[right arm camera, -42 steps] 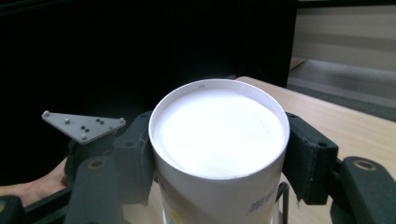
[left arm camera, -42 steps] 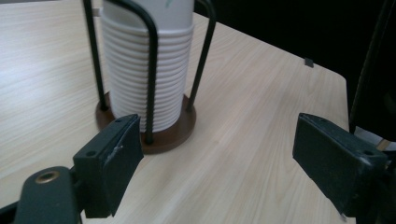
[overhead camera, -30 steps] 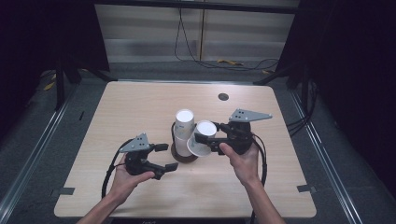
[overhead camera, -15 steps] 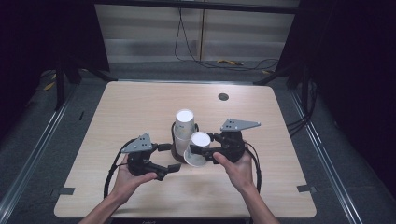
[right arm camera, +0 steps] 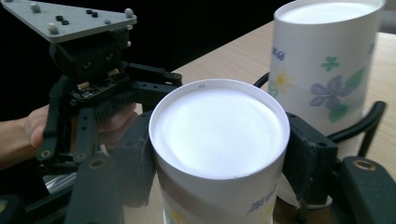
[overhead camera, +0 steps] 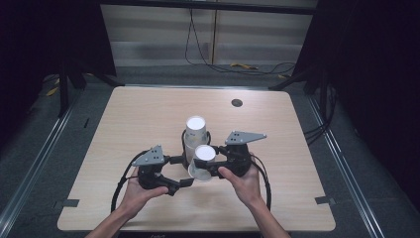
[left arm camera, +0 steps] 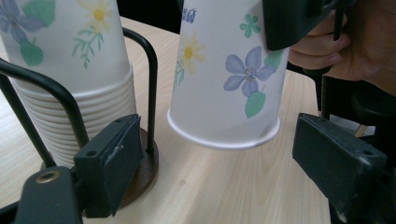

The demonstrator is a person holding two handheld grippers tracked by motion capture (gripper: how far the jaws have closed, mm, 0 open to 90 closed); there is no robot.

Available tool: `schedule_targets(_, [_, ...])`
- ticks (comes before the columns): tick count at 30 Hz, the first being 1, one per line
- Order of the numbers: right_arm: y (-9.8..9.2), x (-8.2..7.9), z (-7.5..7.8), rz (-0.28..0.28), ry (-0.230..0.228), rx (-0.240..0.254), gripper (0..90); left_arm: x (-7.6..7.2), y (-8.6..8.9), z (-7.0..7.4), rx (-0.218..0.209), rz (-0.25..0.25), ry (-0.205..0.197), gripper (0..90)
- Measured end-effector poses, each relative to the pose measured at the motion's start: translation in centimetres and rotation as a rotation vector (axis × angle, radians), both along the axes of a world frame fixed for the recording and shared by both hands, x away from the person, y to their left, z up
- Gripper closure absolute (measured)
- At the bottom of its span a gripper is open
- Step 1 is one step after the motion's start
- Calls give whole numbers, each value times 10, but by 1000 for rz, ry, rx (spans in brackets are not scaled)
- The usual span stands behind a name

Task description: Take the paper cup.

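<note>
1. High view: the right gripper (overhead camera: 210, 166) is clenching a flowered paper cup (overhead camera: 202, 162), upside down, just in front of the stack of cups (overhead camera: 195, 131) in its wire holder (overhead camera: 208, 139); the cup is sitting near the middle of the table (overhead camera: 148, 114).
2. Left gripper view: the left gripper (left arm camera: 215, 154) is standing released, its jaws gaping beside the holder's wooden base (left arm camera: 140, 172); the cup's rim is hanging tilted just above the tabletop.
3. Right gripper view: both pads are pressing the cup's sides; its white bottom is facing up.
</note>
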State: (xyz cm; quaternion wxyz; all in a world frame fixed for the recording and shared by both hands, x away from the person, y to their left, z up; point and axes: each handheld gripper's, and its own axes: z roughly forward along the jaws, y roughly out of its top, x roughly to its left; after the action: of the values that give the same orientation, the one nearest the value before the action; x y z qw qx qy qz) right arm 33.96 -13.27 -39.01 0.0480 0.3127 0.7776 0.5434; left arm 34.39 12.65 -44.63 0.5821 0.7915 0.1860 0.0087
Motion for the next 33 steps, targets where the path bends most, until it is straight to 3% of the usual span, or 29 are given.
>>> schedule_targets(11, [16,-1,-7,46,18,2,354,-3,-5,-4,-2,-13,-5,170])
schedule_targets(23, [27,-3,-10,78,23,16,354,-2,-7,-8,-3,-19,16,165])
schedule_targets(33, [28,-2,-10,87,24,34,354,-3,-5,-5,-8,-35,-2,249])
